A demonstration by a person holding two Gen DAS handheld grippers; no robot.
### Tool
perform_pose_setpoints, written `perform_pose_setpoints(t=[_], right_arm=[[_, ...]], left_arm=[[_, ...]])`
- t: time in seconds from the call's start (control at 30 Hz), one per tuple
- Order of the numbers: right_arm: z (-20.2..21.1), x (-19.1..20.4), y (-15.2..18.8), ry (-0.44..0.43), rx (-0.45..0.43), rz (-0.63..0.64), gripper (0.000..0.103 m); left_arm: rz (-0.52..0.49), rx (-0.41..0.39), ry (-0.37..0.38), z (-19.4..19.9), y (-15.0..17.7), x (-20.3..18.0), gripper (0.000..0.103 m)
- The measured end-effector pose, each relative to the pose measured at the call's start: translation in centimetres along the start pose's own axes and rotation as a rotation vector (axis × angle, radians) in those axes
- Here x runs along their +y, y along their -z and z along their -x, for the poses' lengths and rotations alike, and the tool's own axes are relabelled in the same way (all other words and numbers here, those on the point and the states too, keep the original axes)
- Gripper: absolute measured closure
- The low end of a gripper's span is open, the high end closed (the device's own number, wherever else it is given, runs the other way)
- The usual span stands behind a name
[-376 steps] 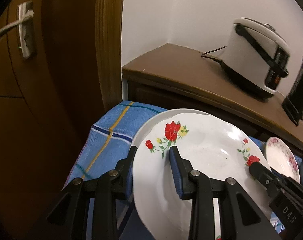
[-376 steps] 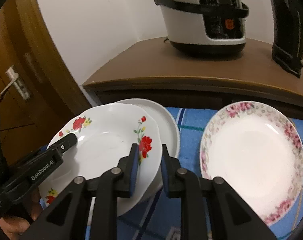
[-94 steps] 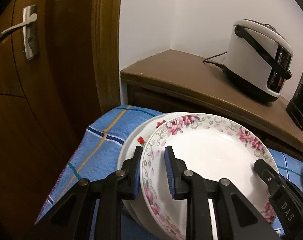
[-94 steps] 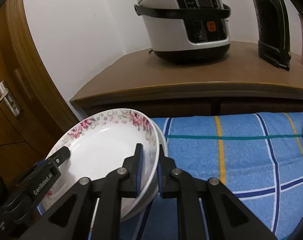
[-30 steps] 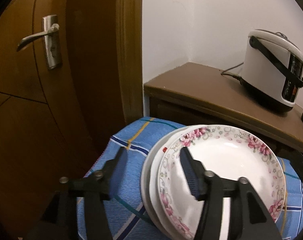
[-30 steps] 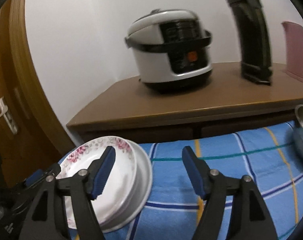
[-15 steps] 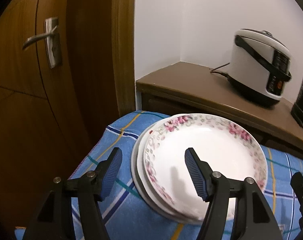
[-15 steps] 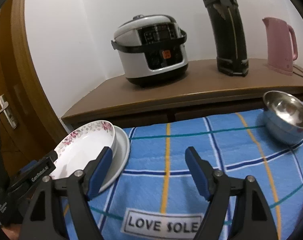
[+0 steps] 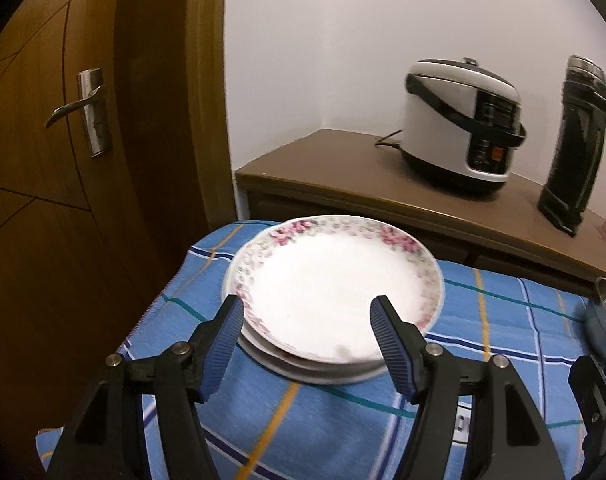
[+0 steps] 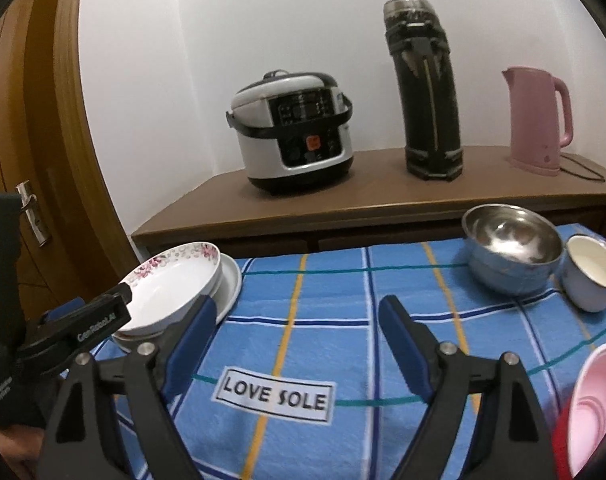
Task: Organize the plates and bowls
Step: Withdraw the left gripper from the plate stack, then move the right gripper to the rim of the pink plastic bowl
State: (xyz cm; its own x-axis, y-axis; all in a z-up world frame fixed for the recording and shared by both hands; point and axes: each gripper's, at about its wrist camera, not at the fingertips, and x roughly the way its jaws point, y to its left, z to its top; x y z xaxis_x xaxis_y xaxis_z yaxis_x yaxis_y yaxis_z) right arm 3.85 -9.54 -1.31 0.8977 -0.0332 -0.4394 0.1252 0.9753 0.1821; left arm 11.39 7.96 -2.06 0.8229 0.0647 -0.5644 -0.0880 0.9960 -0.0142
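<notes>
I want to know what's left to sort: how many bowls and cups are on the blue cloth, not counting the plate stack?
3: a steel bowl at the cloth's far right, a white cup touching its right side, a pink bowl at the near right edge, partly cut off. More may lie outside the frame.

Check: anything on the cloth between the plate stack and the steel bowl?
Right wrist view: only bare blue checked cloth between the floral-rimmed plate stack and the round steel bowl.
</notes>
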Motion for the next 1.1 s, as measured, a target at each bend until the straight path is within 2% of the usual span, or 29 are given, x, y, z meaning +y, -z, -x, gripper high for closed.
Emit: perform_pose_setpoints(t=[0.6, 1.1], right_arm=[[4.0, -5.1, 0.9, 0.056, 0.005, -0.024, 0.018], [9.7, -13.9, 1.2, 0.187, -0.007, -0.101, 0.018]], left_arm=[[-0.062, 0.036, 0.140, 3.1, 2.3, -5.9, 0.035], [-0.160, 0.090, 0.335, 6.3, 4.3, -13.5, 0.035]])
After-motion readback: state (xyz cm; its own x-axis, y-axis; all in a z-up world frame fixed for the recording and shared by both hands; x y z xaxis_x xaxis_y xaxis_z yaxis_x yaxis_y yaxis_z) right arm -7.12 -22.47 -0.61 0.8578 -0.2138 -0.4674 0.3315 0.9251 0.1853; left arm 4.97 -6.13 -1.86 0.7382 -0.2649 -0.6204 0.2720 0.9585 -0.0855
